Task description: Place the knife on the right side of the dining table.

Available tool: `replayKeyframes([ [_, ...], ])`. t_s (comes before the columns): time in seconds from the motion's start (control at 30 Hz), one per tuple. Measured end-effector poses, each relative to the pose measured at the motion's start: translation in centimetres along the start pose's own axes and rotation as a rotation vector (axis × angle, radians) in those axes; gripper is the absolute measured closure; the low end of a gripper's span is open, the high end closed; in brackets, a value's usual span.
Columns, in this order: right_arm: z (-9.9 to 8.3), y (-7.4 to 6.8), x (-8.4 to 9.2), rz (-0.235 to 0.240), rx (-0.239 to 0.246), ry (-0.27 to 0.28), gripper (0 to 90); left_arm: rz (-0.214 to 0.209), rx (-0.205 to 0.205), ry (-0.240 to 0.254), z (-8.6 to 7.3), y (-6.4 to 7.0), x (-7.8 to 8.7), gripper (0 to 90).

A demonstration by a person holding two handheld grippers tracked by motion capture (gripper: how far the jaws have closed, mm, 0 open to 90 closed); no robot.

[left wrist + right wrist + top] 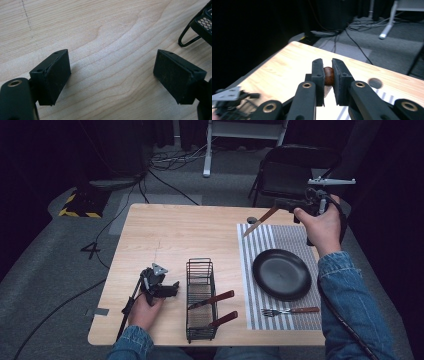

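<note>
Wood table (165,235) w/ striped mat (290,242) on its right part

Black plate (281,273) on mat, round. Fork (290,311) w/ brown handle lying on mat just below plate, near front edge, tines pointing left

Black wire basket (201,299) standing mid-front of table, left of mat. 2 brown-handled pieces of cutlery (218,307) inside, handles sticking out over basket's right side. Can't tell what kind they are

Right gripper (280,206) held up over far right corner of table, by right hand (320,222) in blue denim sleeve. Jaws closed tight on brown handle of a knife (260,221); blade slanting down & left, tip over far left corner of mat. In right gripper view, right gripper (328,75) w/ rounded brown handle end pinched btwn both pads, jaws almost together. Small dark round hole (374,83) in table top just past them

Left gripper (170,289) low at table front-left, just left of basket, in left hand (145,310). In left gripper view, left gripper (111,75) spread wide apart, nothing btwn jaws, bare wood under them. Bit of basket foot & mesh (200,27) at top right of that view, near but not touching

Dark floor past table w/ cables (170,162), black folding chair (292,172) behind far right corner, yellow-black striped block (80,205) at far left
</note>
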State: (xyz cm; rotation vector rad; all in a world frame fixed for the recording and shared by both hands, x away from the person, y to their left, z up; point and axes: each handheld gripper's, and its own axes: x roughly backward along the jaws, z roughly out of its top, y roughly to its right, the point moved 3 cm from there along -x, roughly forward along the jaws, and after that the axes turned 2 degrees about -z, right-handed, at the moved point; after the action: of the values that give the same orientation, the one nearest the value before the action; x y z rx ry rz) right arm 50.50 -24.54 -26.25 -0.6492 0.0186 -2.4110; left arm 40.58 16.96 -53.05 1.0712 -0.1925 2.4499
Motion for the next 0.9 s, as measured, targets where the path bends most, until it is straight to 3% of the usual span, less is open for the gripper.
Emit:
replayKeyframes([
  [0.03,0.0,0.0,0.0,0.0,0.0,0.0,80.9,0.0,0.0,0.0,0.0,0.0,0.0,14.5],
  [0.07,-0.2,1.0,-0.3,-0.019,-0.008,-0.006,80.9,0.0,0.002,0.002,0.0,0.0,0.0,14.5],
  [0.2,-0.8,2.7,-1.1,-0.04,-0.02,-0.014,80.9,-0.001,0.002,0.0,0.0,0.0,0.0,14.5],
  [0.43,-2.1,4.3,-2.6,-0.048,-0.032,-0.021,80.9,0.003,0.002,0.001,0.0,-0.1,0.0,14.5],
  [0.47,-2.5,4.9,-3.1,-0.067,-0.04,-0.033,80.9,0.003,-0.001,-0.001,0.0,-0.1,0.0,14.5],
  [0.63,-3.4,6.3,-4.1,-0.107,-0.072,-0.056,80.9,0.004,-0.002,-0.002,0.0,-0.1,0.0,14.7],
  [0.9,-5.0,7.6,-5.2,-0.13,-0.092,-0.077,80.8,0.003,-0.001,-0.003,0.0,-0.1,0.0,14.7],
])
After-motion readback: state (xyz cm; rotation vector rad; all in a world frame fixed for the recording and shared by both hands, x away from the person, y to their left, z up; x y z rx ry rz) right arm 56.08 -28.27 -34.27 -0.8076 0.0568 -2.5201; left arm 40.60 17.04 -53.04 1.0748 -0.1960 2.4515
